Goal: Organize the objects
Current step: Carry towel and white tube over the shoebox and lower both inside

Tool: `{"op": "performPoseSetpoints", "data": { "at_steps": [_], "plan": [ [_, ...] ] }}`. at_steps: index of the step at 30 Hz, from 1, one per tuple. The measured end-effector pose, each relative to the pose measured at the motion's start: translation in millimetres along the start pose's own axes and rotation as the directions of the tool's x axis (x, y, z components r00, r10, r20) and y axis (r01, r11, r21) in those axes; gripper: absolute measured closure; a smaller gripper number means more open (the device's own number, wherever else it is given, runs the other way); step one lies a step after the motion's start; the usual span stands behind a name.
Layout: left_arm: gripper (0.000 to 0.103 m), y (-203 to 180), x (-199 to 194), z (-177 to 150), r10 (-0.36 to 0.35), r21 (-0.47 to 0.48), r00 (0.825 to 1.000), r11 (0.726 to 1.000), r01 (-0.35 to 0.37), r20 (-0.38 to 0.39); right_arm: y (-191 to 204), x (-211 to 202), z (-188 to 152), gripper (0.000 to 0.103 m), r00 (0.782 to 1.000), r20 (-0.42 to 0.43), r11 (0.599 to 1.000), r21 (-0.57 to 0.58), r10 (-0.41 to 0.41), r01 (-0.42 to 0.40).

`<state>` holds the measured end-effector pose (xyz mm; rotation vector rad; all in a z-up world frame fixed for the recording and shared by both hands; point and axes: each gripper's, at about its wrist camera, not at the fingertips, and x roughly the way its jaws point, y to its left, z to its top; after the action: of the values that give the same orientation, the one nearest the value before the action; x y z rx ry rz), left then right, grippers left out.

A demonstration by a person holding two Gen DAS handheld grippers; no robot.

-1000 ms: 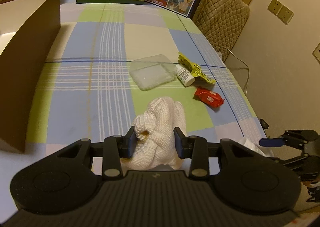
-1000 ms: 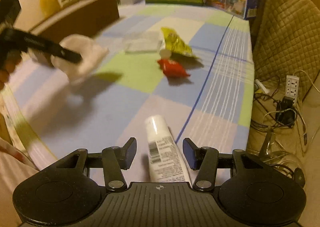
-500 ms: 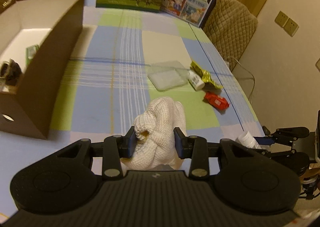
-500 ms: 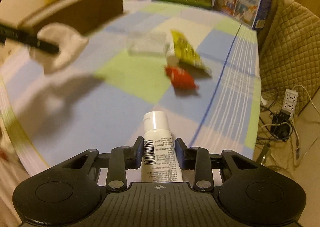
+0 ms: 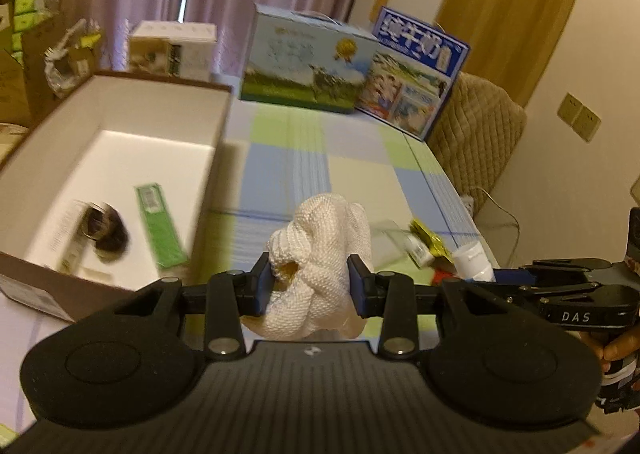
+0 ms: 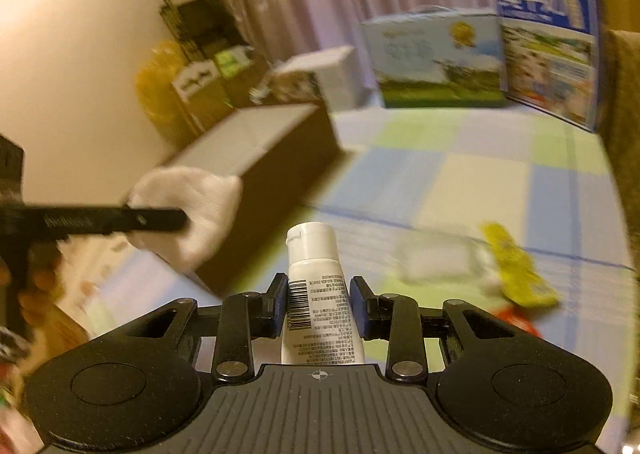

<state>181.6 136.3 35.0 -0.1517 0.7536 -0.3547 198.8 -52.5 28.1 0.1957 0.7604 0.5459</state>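
Observation:
My left gripper (image 5: pixel 313 285) is shut on a white knitted cloth bundle (image 5: pixel 320 254) and holds it in the air, just right of an open brown cardboard box (image 5: pixel 120 157). The box holds a green packet (image 5: pixel 158 223) and a dark round item (image 5: pixel 105 230). My right gripper (image 6: pixel 319 304) is shut on a white tube (image 6: pixel 316 286) with a barcode, lifted above the checked tablecloth. The left gripper with the cloth bundle (image 6: pixel 192 209) also shows at left in the right wrist view, beside the box (image 6: pixel 276 145).
On the cloth lie a clear plastic lid (image 6: pixel 436 258), a yellow packet (image 6: pixel 516 270), a small white bottle (image 5: pixel 416 250) and a red packet (image 6: pixel 516 320). Milk cartons (image 5: pixel 308 65) stand at the far edge. A quilted chair (image 5: pixel 476 133) is at right.
Both grippers rose and swung left toward the box. The right gripper closed on the white tube and lifted it. The left kept hold of the cloth bundle.

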Motion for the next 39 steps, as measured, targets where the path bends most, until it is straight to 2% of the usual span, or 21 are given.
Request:
{"op": "performPoseSetpoints", "data": {
  "at_steps": [7,12,25,39],
  "plan": [
    [0.070,46,-20,21,0.059,-0.014,0.998,0.998,-0.059,0.025,54,52,48,0.073,0.991,0.041,0.988,0.082,0.126,-0.129],
    [0.070,89,-29,39,0.106,-0.026,0.994,0.994,-0.105,0.032,88,97,76,0.073,0.989,0.049,0.984,0.104,0.142,-0.146],
    [0.070,178,-12,83,0.190,0.005,0.982,0.982,-0.190,0.007,137,199,107,0.073,0.999,0.021,0.988,0.150,0.037,-0.040],
    [0.069,232,48,109,0.241,0.070,0.967,0.969,-0.235,-0.087,139,286,121,0.073,0.991,-0.070,0.971,0.203,-0.114,0.126]
  ]
}}
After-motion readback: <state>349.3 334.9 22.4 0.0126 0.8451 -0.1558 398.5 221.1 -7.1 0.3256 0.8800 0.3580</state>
